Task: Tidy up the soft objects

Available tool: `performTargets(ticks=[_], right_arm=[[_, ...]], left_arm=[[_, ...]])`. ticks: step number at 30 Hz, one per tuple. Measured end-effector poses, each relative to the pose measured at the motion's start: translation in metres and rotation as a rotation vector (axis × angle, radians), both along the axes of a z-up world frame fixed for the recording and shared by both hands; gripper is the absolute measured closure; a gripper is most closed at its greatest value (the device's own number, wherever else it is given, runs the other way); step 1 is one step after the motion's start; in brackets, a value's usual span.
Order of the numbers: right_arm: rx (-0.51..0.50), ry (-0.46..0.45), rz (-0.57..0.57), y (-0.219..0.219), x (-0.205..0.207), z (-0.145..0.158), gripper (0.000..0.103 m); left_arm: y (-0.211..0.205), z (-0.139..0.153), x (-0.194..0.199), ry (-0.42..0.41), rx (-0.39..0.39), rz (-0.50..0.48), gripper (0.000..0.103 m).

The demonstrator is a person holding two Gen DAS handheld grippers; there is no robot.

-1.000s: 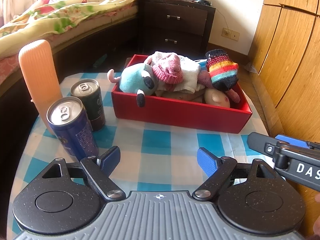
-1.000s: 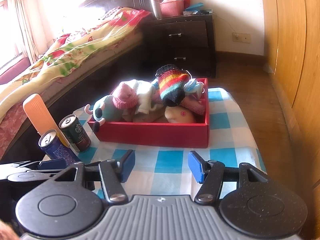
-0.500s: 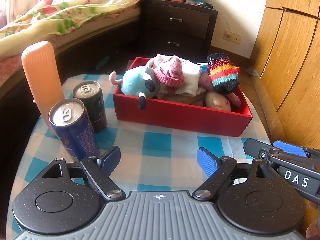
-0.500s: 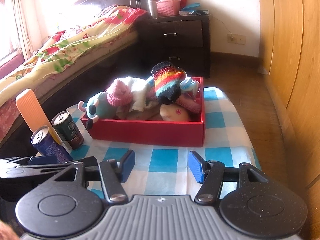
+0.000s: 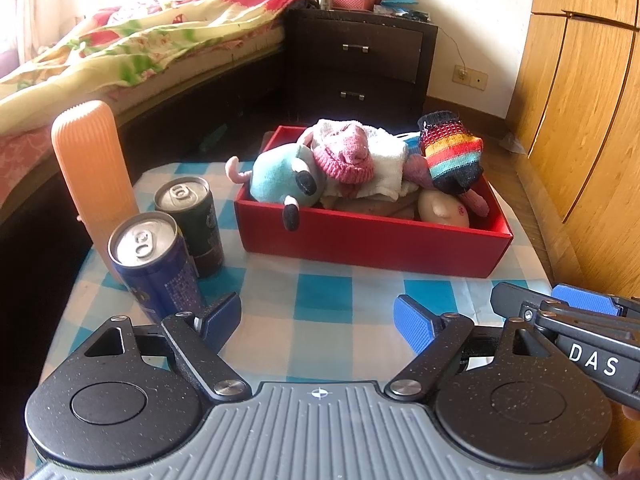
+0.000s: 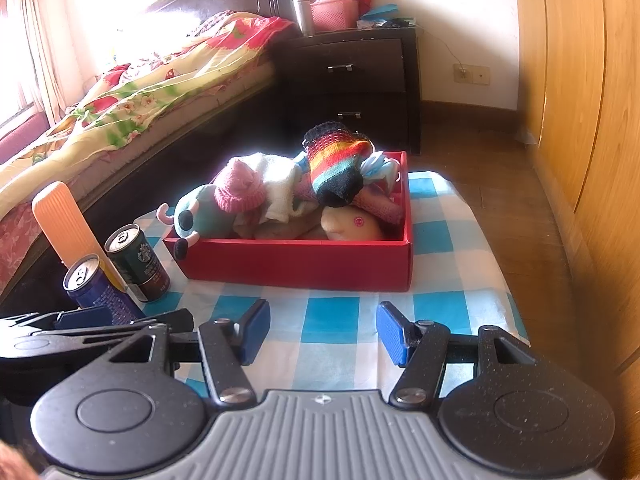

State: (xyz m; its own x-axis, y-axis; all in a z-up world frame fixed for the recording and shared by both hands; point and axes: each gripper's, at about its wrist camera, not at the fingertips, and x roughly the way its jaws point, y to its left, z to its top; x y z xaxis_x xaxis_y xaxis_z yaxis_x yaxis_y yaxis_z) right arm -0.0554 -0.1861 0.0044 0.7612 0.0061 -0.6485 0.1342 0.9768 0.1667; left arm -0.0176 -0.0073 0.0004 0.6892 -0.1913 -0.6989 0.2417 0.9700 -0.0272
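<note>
A red box (image 5: 372, 240) (image 6: 296, 266) sits on the blue-checked tablecloth, heaped with soft things: a teal plush (image 5: 276, 180) (image 6: 200, 216) hanging over its near-left wall, a pink knit hat (image 5: 346, 156) (image 6: 240, 190), a white cloth (image 5: 384, 160), a rainbow striped sock (image 5: 452, 156) (image 6: 336, 168) and a cream plush (image 5: 442, 208) (image 6: 352, 222). My left gripper (image 5: 318, 320) stands open over the cloth in front of the box, nothing between its fingers. My right gripper (image 6: 322, 330) is open too, empty, near the front edge; it shows at the right of the left wrist view (image 5: 560, 312).
Left of the box stand a blue can (image 5: 154, 260) (image 6: 96, 286), a dark green can (image 5: 192, 220) (image 6: 138, 266) and a tall orange ribbed bottle (image 5: 94, 176) (image 6: 64, 224). A bed (image 5: 140, 48) and dark nightstand (image 5: 360, 64) lie behind; wooden wardrobe doors (image 5: 580, 100) run along the right.
Both wrist views have tilted up slightly, so the box and cans sit a little lower in frame. Nothing was grasped or released, and the objects stay where they were.
</note>
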Motion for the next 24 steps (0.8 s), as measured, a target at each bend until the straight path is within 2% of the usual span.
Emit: performTargets(ticks=[18, 22, 24], right_arm=[[0.007, -0.005, -0.004, 0.001, -0.001, 0.001, 0.066], [0.017, -0.016, -0.011, 0.000, -0.002, 0.002, 0.066], [0.039, -0.032, -0.017, -0.004, -0.004, 0.004, 0.066]], left_arm=[[0.000, 0.002, 0.000, -0.002, 0.000, -0.013, 0.022], [0.006, 0.001, 0.002, 0.028, -0.075, -0.014, 0.021], [0.010, 0.001, 0.004, 0.043, -0.115, -0.014, 0.017]])
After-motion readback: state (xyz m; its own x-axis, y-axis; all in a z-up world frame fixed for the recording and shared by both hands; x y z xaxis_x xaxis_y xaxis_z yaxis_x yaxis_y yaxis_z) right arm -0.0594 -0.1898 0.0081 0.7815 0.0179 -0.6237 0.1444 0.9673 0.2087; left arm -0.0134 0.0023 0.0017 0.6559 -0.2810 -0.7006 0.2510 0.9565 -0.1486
